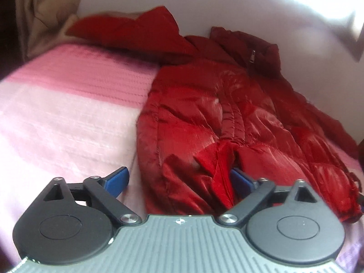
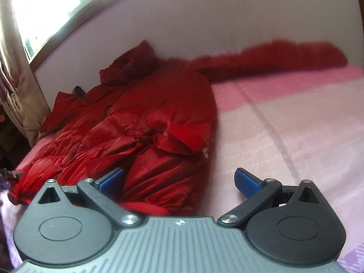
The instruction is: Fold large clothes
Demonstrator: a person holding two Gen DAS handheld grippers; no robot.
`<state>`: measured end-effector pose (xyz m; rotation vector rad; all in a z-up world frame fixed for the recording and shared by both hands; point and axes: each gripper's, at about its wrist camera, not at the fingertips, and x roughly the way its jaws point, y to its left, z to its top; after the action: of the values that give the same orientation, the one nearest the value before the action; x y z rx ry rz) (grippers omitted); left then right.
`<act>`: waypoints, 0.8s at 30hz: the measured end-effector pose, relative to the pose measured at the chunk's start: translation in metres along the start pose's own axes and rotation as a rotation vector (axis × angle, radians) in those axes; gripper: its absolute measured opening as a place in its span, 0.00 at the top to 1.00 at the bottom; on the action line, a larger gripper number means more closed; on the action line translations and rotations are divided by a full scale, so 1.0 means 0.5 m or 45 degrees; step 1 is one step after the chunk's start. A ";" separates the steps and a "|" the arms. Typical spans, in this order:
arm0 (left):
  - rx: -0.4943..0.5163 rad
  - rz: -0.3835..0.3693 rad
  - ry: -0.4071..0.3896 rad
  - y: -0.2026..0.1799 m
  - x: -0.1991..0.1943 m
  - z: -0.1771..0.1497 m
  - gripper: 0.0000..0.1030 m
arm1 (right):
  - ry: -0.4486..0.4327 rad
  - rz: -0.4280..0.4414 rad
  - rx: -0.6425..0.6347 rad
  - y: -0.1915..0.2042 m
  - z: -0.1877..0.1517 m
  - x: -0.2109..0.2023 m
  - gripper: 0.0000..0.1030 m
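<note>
Red coat (image 1: 227, 122) flat on pink bed (image 1: 68, 113), wall (image 2: 227, 22) behind, curtain (image 2: 13, 79) beside, left gripper (image 1: 179, 179) and right gripper (image 2: 179, 179) jaws released, coat hem between each pair.

Left wrist view: low over the pink bedspread (image 1: 68, 104), angled down, facing the wall, red jacket (image 1: 216, 118) close on the right. Right wrist view: same slant, jacket on the left. Shared: jacket, bedspread, wall.

A home bedroom. A bed (image 2: 295, 118) with a pink striped cover lies ahead of the jaws, against a pale wall (image 2: 227, 22). A curtained window (image 2: 45, 11) is beyond, far left.
</note>
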<state>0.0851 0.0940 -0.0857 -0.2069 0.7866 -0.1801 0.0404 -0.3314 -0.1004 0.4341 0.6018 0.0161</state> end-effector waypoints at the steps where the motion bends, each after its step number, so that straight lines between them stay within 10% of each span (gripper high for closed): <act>1: 0.006 -0.020 0.007 -0.001 0.005 -0.001 0.26 | 0.010 0.021 0.027 -0.006 0.004 0.006 0.00; 3: 0.028 -0.038 0.015 -0.011 0.009 -0.006 0.40 | 0.036 0.058 0.051 -0.012 0.007 0.017 0.06; 5: 0.110 -0.043 -0.019 -0.030 -0.001 -0.012 0.67 | 0.090 0.127 0.060 -0.011 0.015 0.028 0.58; 10: 0.226 -0.015 -0.057 -0.063 -0.034 -0.022 0.84 | 0.091 0.186 0.084 -0.011 0.024 0.023 0.81; 24: 0.275 -0.033 -0.010 -0.052 -0.127 -0.085 0.85 | 0.125 0.232 0.095 0.001 -0.028 -0.110 0.86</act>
<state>0.0085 0.0790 -0.0652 -0.0137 0.7508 -0.2869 -0.0129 -0.3332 -0.0805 0.5619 0.6590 0.1905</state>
